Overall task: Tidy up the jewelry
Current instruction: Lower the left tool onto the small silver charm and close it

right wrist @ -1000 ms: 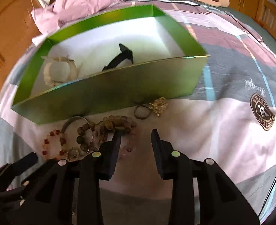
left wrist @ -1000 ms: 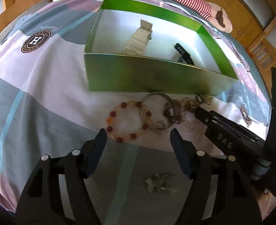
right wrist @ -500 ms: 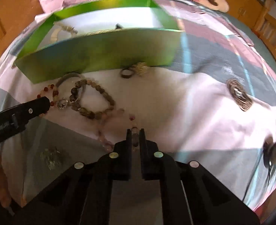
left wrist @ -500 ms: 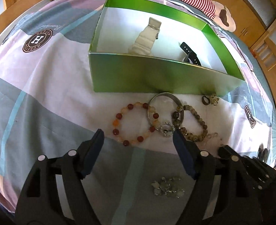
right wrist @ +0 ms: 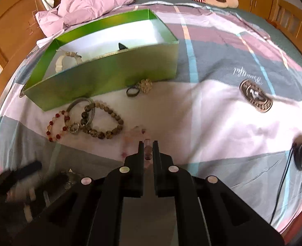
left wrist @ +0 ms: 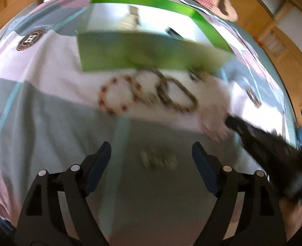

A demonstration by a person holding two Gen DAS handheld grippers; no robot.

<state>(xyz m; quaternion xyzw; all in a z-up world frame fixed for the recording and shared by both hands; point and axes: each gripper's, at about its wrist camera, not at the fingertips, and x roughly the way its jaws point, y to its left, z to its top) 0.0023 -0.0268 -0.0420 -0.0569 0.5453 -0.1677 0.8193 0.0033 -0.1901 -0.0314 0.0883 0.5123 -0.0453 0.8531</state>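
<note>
To lift it toward the green box (right wrist: 109,69), the right gripper (right wrist: 146,150) pinches the pale pink bead bracelet (right wrist: 135,135) off the bedsheet (right wrist: 202,110), while the empty left gripper (left wrist: 151,162) is opening above a small silvery trinket (left wrist: 158,160).

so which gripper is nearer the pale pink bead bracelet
Right. The right gripper is shut on the pale pink bead bracelet. The left gripper, jaws opening with nothing between them, hangs off to one side over the grey patch of bedsheet.
</note>
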